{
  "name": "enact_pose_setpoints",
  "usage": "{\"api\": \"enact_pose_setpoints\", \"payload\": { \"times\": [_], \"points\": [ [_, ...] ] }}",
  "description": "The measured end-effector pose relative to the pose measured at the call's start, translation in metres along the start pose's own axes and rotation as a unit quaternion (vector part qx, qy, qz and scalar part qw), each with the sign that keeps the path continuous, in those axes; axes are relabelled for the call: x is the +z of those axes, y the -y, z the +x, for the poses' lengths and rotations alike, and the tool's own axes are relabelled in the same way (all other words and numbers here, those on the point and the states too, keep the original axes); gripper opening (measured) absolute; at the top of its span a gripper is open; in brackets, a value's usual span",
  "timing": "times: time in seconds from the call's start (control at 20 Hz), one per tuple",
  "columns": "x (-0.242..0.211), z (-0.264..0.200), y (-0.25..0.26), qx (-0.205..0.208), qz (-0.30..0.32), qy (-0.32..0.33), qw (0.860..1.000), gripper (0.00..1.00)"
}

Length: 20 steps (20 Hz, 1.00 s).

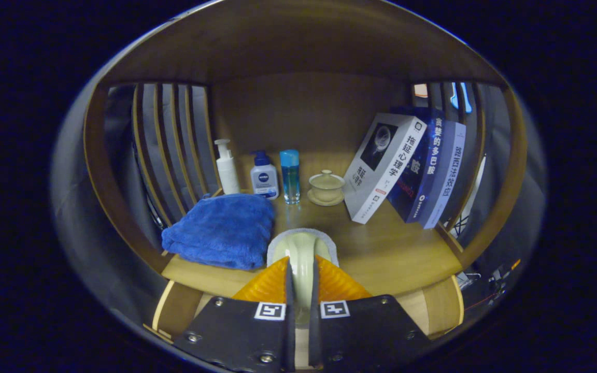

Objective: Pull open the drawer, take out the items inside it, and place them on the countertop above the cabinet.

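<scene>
At the bottom centre of the frame, the gripper (298,277) pinches a pale green cup (302,248) nearly shut, its rim facing ahead over the countertop (381,248), right of the blue towel (221,228).

A wooden countertop (381,248) lies in dim, warm light, inside an open-fronted shelf unit. At 12 o'clock from its middle stands a plain wooden back panel (309,114), with a broad top board (298,46) arching over it. At 9 o'clock is a side wall of upright wooden slats (174,150); at 3 o'clock a matching slatted side (477,134). A small blue glow (459,96) shows through the slats near 2 o'clock.
</scene>
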<state>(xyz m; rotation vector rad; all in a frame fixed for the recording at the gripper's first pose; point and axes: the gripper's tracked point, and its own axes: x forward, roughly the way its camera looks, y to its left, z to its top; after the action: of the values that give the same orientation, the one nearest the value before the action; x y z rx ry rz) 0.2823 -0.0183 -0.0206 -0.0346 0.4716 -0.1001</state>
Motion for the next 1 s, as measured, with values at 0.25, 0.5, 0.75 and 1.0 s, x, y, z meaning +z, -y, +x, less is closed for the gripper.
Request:
{"api": "enact_pose_setpoints", "payload": {
  "times": [0.25,0.5,0.75,1.0],
  "points": [
    [0.003,0.032,0.008,-0.008,0.000,-0.017,1.000,0.10],
    [0.001,0.054,0.012,-0.011,0.001,-0.027,1.000,0.11],
    [0.008,0.068,0.021,-0.024,0.017,-0.028,0.999,0.10],
    [0.010,0.075,0.025,-0.026,0.019,-0.024,0.999,0.10]
  ]
}}
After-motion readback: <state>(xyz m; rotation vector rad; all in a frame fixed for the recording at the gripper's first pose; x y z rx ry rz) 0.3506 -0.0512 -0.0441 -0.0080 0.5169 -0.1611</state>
